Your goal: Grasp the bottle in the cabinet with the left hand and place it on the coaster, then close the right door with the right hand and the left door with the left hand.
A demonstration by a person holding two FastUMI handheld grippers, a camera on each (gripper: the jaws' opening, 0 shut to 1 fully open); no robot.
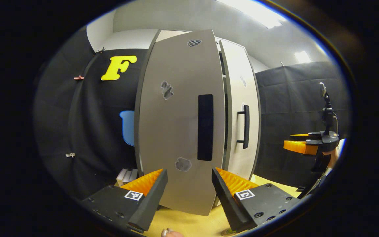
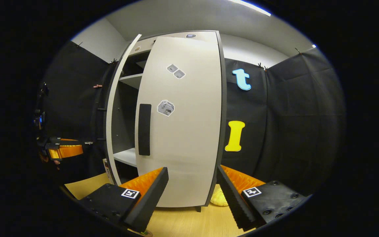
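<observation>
Wooden tabletop (image 1: pixel 189 223): left door (image 1: pixel 179 125) stands just ahead of released left gripper (image 1: pixel 189 192).

The right door (image 2: pixel 183 121) hides most of my cabinet's interior (image 2: pixel 125 131). A yellow object (image 2: pixel 218 198) behind its lower corner is partly covered; I cannot identify it.

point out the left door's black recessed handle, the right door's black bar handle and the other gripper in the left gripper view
black recessed handle on the grey left cabinet door (image 1: pixel 205 127): left gripper view, middle of the recess
black bar handle on the pale right cabinet door (image 1: pixel 246 126): left gripper view, mid bar
right gripper (image 1: pixel 299 144): left gripper view, between its fingertips
</observation>
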